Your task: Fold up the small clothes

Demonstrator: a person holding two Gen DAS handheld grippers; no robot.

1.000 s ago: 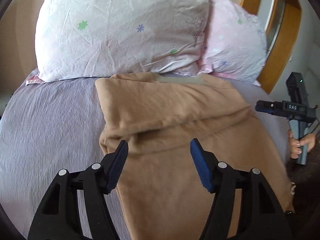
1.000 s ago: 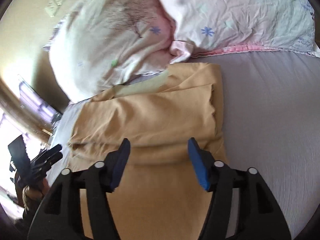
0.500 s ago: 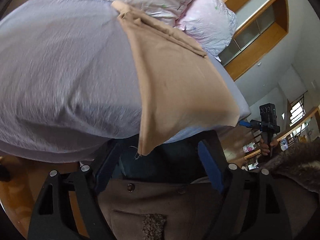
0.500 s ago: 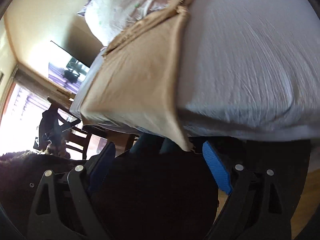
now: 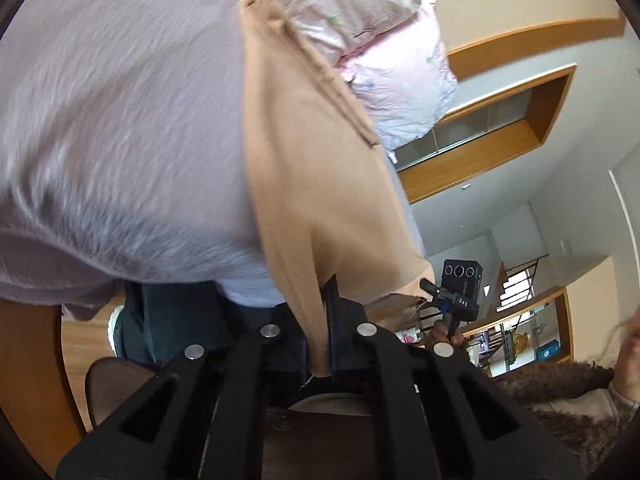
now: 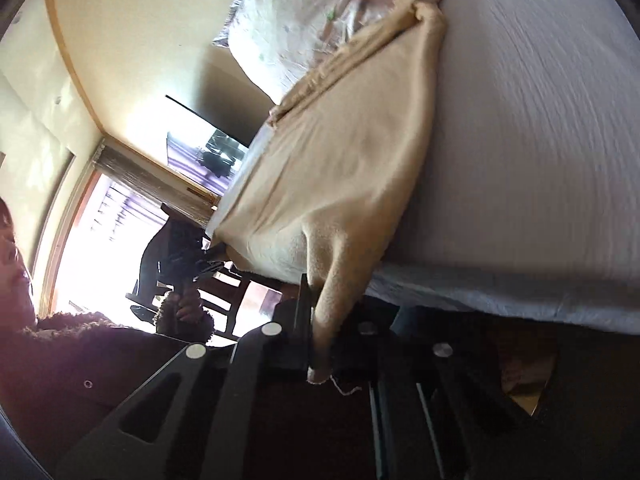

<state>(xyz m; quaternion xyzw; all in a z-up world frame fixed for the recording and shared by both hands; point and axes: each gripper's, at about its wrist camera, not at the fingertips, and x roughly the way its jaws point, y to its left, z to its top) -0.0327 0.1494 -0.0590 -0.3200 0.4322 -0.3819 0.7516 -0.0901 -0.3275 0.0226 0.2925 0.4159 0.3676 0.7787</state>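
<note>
A tan garment (image 5: 316, 152) lies spread on the grey bed sheet (image 5: 120, 120), its far end bunched by the pillows. My left gripper (image 5: 320, 320) is shut on the garment's near left corner, which hangs over the bed's front edge. My right gripper (image 6: 320, 320) is shut on the near right corner of the same garment (image 6: 344, 160), with a loose thread hanging below the jaws. The right gripper also shows in the left wrist view (image 5: 448, 300), at the garment's other corner. The cloth runs taut from both grippers up onto the bed (image 6: 540, 140).
Two floral pillows (image 5: 384, 52) lie at the head of the bed, also in the right wrist view (image 6: 296, 20). The person's dark coat fills the bottom of both views. Wooden chairs (image 6: 224, 300) and a bright window (image 6: 92, 248) stand to the left of the bed.
Both grippers dropped from above the folded upper part to the bed's front edge. They were open half a second ago and have now closed on the garment's two near corners.
</note>
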